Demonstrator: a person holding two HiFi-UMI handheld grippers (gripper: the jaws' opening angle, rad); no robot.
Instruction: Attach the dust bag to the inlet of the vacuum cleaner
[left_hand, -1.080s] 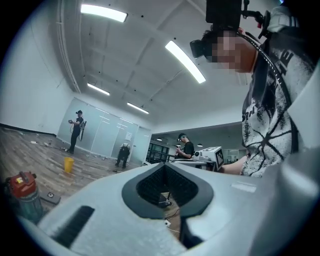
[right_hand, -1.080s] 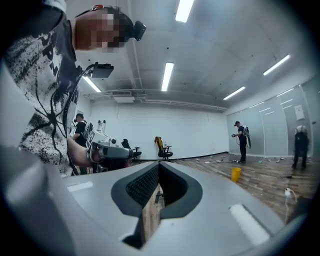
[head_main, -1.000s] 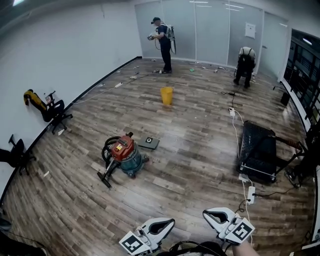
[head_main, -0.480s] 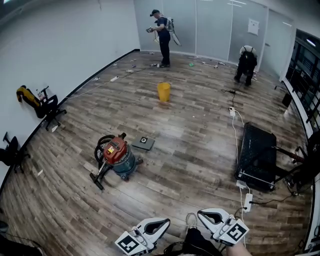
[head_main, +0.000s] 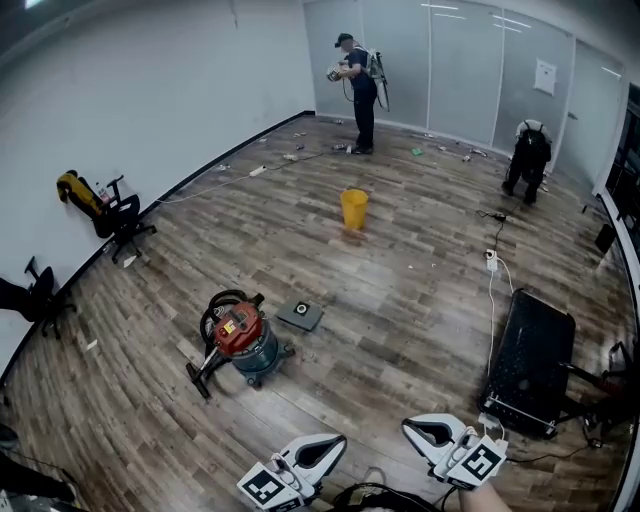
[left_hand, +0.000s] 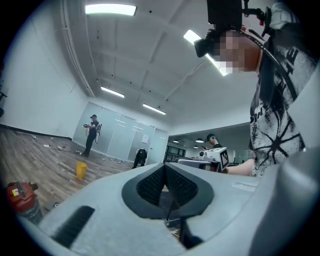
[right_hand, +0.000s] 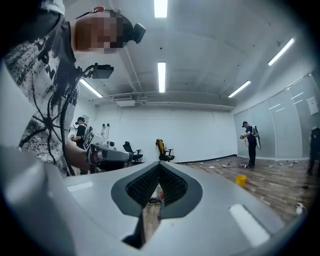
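Note:
The vacuum cleaner (head_main: 240, 343), with a red top, a blue-grey drum and a black hose, stands on the wooden floor at the middle left. Just right of it lies a flat dark square piece with a round hole (head_main: 300, 316), likely the dust bag. Both grippers are held low at the bottom edge, well short of the vacuum. My left gripper (head_main: 338, 442) is shut and empty, and so is my right gripper (head_main: 410, 428). In the left gripper view the shut left gripper (left_hand: 165, 170) points across the room, with the vacuum (left_hand: 20, 197) at the far left. In the right gripper view the shut right gripper (right_hand: 159, 167) holds nothing.
A yellow bucket (head_main: 354, 208) stands mid-floor beyond the vacuum. A black flat frame (head_main: 530, 360) lies at the right, with a power strip and cable (head_main: 491, 262) near it. Office chairs (head_main: 118, 216) stand along the left wall. Two people (head_main: 360, 85) are at the far glass wall.
The whole head view has shifted as I moved across the floor; the vacuum now sits lower in it. Both grippers keep their place at the bottom edge and stay shut.

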